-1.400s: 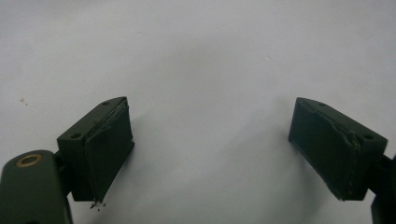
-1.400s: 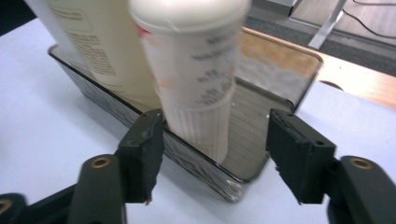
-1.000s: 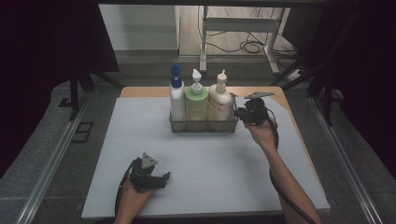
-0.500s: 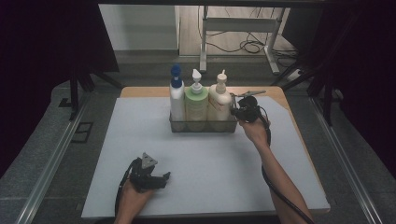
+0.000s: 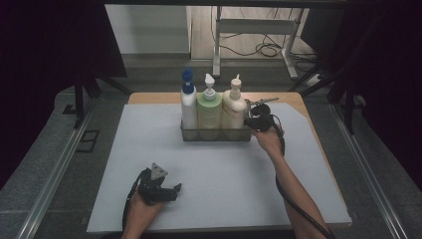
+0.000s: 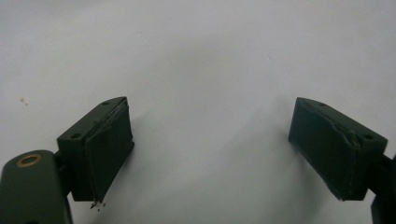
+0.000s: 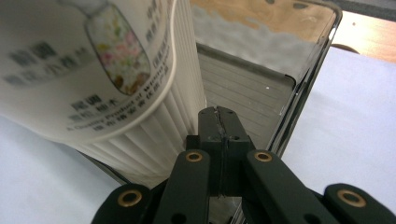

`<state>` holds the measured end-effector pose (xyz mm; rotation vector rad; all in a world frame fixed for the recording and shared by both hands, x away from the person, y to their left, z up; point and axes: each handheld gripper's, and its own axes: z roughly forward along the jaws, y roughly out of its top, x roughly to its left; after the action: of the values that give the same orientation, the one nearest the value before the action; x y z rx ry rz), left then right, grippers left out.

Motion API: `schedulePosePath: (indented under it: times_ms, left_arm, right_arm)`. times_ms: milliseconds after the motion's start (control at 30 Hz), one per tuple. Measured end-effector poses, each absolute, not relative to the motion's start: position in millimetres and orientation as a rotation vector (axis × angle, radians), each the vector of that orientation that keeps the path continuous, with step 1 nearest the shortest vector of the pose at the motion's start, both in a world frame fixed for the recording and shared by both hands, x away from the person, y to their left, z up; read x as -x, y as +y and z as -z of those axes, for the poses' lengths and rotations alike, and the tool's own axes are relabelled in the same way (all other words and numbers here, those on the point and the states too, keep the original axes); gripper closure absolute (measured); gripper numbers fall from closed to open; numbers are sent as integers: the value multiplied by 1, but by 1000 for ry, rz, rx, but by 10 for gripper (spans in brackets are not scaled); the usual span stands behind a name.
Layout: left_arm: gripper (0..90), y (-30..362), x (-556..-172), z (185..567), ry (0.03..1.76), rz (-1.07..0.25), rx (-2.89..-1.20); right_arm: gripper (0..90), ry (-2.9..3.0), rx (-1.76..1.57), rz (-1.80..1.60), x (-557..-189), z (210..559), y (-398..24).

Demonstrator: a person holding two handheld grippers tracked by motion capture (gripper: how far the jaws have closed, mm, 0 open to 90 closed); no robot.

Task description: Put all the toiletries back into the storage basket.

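A clear tray (image 5: 216, 134) at the back of the white mat holds three bottles: a white one with a blue cap (image 5: 188, 102), a green pump bottle (image 5: 209, 109) and a cream pump bottle (image 5: 234, 107). My right gripper (image 5: 250, 121) is at the tray's right end, next to the cream bottle (image 7: 93, 70). Its jaws are shut, pads (image 7: 219, 119) pressed together against the tray wall (image 7: 280, 107); I cannot tell whether the wall is pinched. My left gripper (image 5: 171, 190) rests near the mat's front edge, open (image 6: 210, 149), with bare mat between its fingers.
The white mat (image 5: 219, 174) covers most of the wooden table (image 5: 149, 98). Metal rails (image 5: 59, 169) run along both sides. Cables and table legs (image 5: 254, 47) lie on the floor beyond the far edge.
My right gripper has moved a little left and down, up against the tray's right end. The left hand has stayed where it was.
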<state>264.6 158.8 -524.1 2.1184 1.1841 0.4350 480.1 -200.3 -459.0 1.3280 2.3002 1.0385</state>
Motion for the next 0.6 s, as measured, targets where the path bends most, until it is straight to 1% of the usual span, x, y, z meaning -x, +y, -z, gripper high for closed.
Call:
schedulePosePath:
  times_ms: [600]
  left_arm:
    - [131, 159, -265, 524, 1183, -436, -2122]
  right_arm:
    - [871, 2357, -1264, -1052, -476, 458, -185]
